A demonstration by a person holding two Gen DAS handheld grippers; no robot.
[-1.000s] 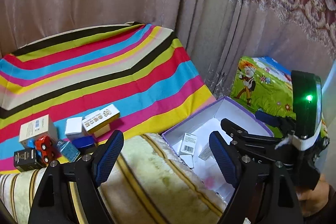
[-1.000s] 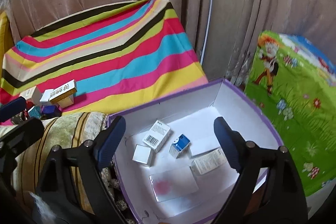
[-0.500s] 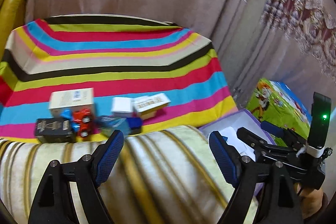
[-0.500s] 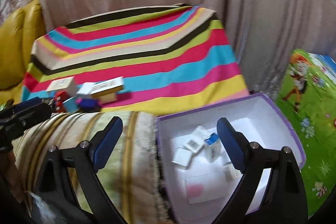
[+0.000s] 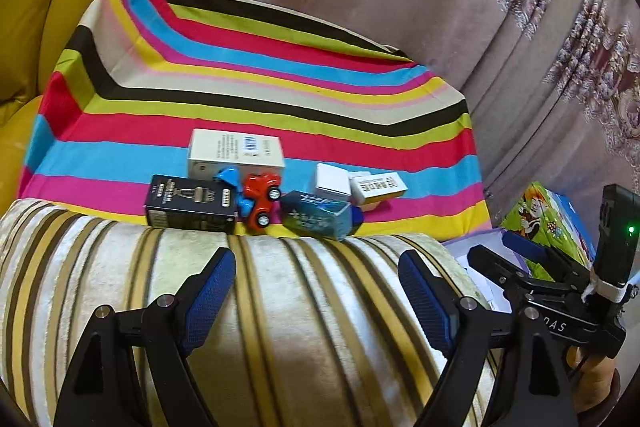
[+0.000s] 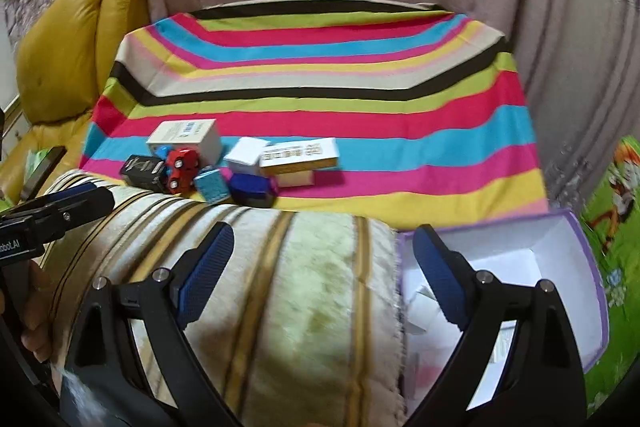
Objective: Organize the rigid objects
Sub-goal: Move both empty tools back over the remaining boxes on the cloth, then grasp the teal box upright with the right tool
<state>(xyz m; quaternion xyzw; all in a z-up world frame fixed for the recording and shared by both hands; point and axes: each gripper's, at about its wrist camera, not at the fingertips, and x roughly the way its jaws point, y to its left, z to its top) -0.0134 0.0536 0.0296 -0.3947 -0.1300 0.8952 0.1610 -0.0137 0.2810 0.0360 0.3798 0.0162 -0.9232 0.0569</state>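
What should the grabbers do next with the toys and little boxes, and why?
Probably reach the left hand-held gripper forward over the striped cushion toward the red toy car. Both grippers are open and empty, the pile sits on the striped cloth, and the purple box waits beside it.

My blue pads (image 5: 208, 301) rough rubber, striped cover (image 5: 312, 327) near me soft plush, far armchair (image 5: 44, 7) glossy leather, red car (image 5: 262, 201) shiny plastic

Both views swing leftward, away from the purple-rimmed white cardboard box (image 6: 576, 247), which slides from the centre of the right wrist view to its right edge (only a sliver shows in the left wrist view). The cluster of small cartons around the red toy car (image 5: 262, 197) now sits ahead of the open left gripper (image 5: 316, 297), and a mustard-yellow leather armchair (image 5: 44, 7) comes into sight at left.
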